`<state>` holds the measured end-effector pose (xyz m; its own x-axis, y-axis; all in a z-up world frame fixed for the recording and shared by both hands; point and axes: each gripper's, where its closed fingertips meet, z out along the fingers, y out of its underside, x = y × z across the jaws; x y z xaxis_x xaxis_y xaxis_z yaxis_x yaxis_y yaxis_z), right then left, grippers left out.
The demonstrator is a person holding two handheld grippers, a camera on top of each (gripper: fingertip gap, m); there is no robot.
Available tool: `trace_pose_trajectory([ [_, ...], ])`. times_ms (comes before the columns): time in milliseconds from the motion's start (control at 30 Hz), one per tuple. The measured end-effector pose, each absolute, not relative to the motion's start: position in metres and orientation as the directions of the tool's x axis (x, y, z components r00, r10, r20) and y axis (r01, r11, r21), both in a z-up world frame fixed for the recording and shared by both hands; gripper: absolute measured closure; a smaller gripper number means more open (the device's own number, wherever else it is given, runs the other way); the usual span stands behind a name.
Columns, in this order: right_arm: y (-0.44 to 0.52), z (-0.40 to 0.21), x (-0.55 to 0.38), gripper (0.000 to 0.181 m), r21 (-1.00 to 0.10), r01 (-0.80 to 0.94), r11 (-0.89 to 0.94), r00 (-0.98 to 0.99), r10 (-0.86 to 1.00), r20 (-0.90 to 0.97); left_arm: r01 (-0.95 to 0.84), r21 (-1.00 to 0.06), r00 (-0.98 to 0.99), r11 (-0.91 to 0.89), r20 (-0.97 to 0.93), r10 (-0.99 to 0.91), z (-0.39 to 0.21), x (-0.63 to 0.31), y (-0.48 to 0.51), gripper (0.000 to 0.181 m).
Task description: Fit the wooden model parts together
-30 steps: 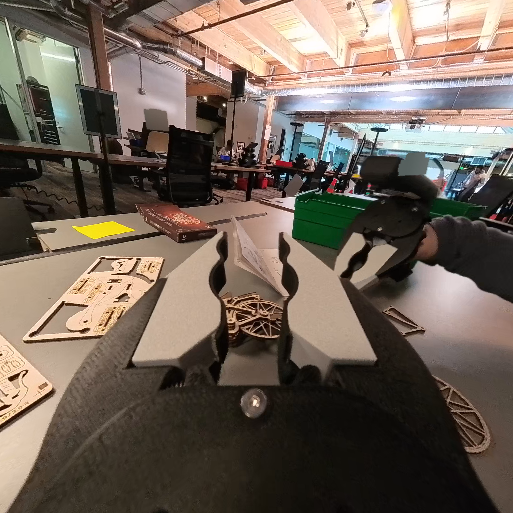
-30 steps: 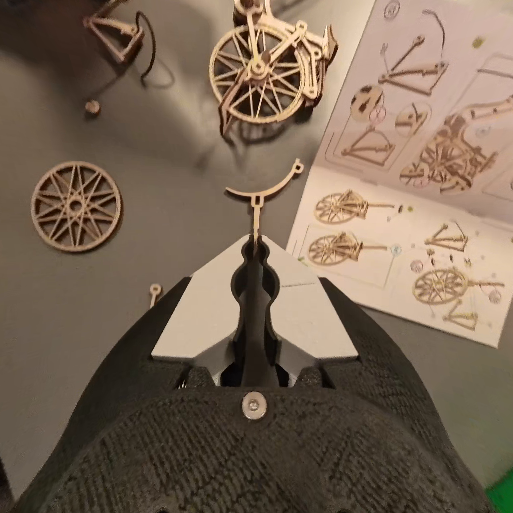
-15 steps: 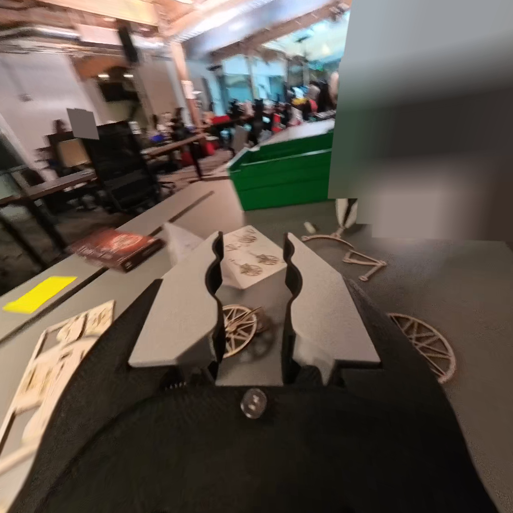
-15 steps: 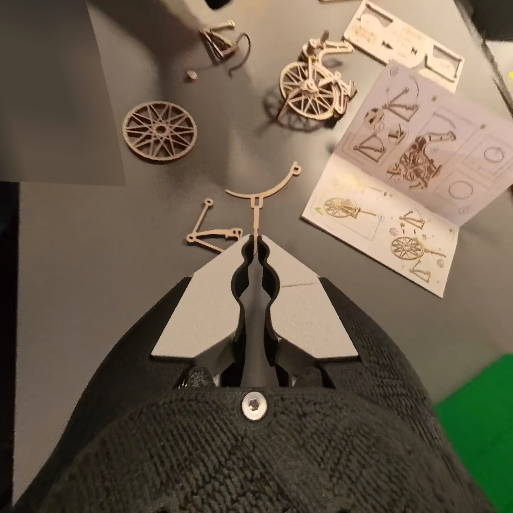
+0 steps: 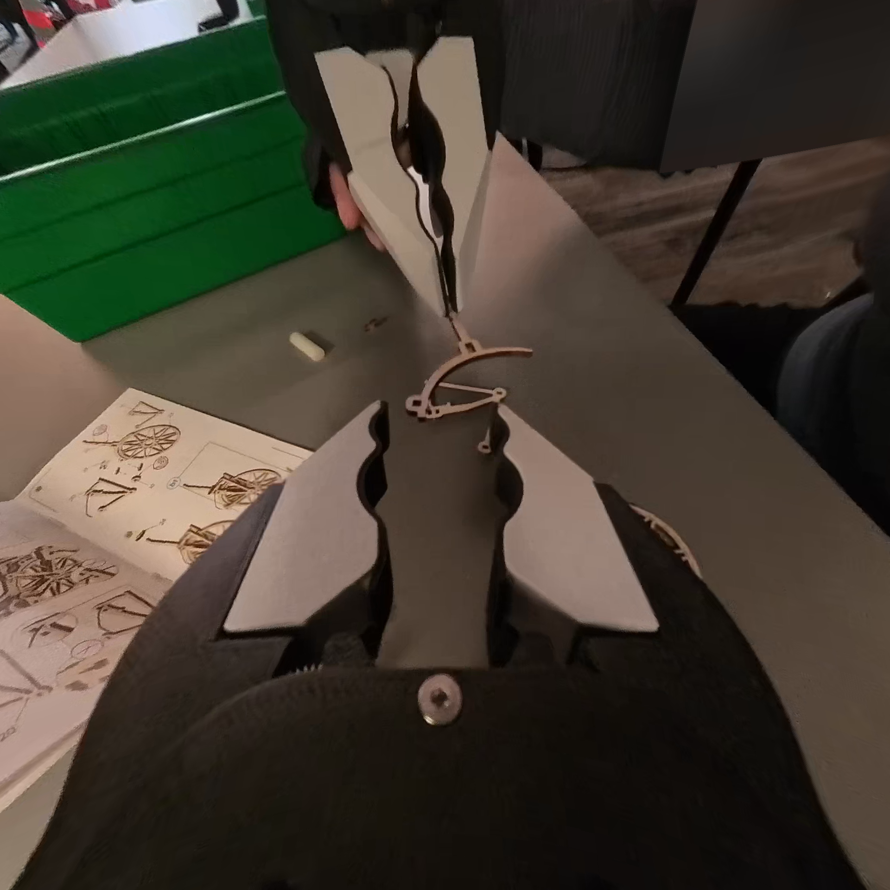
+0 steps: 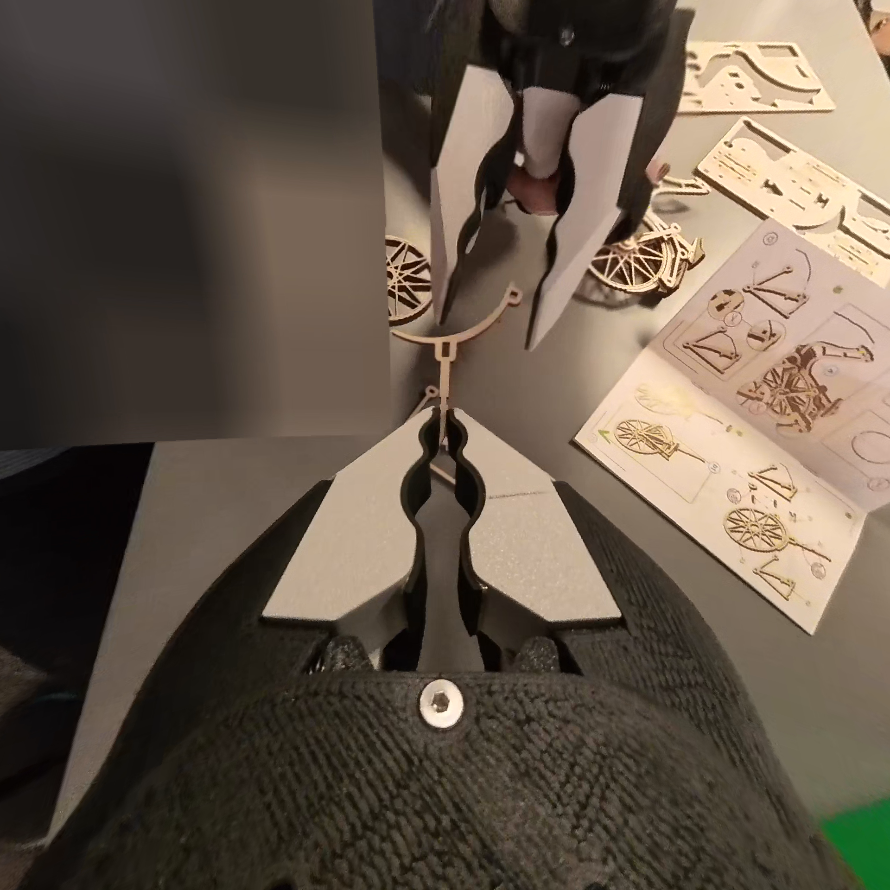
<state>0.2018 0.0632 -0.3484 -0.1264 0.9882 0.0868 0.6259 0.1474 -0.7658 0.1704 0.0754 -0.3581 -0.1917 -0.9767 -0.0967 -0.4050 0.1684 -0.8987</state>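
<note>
My right gripper is shut on the thin stem of a curved wooden arc part and holds it just above the grey table. In the left wrist view this gripper comes down from the top with the arc part. A triangular wooden frame part lies on the table right under the arc. My left gripper is open and empty, its fingertips on either side of the frame part. It faces the right gripper, and its tips flank the arc in the right wrist view.
A loose spoked wheel and a partly built wheeled model lie beyond the grippers. An open instruction booklet, wooden part sheets, a green bin and a small white peg are nearby. The table edge runs close on one side. There is about 5 centimeters between the tips of the two grippers.
My left gripper has swung right and tilted down to face the right gripper over the frame part. My right gripper has carried the arc part over the triangular frame, still shut on it.
</note>
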Motion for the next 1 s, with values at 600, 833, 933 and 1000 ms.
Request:
trace_pose_trajectory([
  [600, 0.064, -0.358, 0.199, 0.181, -0.706, 0.691, 0.157, -0.143, 0.987, 0.080, -0.409, -0.910, -0.228, 0.064, 0.034, -0.973, -0.366, 0.165, 0.069, 0.174],
  [833, 0.134, -0.351, 0.243, 0.151, -0.704, 0.692, -0.158, 0.467, 0.842, 0.269, -0.414, -0.908, -0.023, 0.065, -0.060, -0.998, -0.367, 0.162, 0.097, 0.174],
  [933, 0.142, -0.367, 0.262, 0.148, -0.724, 0.576, -0.379, 0.678, 0.716, 0.165, -0.436, -0.894, 0.100, 0.103, -0.161, -0.982, -0.367, 0.160, 0.115, 0.174],
  [1000, 0.138, -0.374, 0.263, 0.147, -0.737, 0.525, -0.425, 0.713, 0.693, 0.109, -0.425, -0.898, 0.174, 0.111, -0.201, -0.964, -0.363, 0.160, 0.123, 0.174],
])
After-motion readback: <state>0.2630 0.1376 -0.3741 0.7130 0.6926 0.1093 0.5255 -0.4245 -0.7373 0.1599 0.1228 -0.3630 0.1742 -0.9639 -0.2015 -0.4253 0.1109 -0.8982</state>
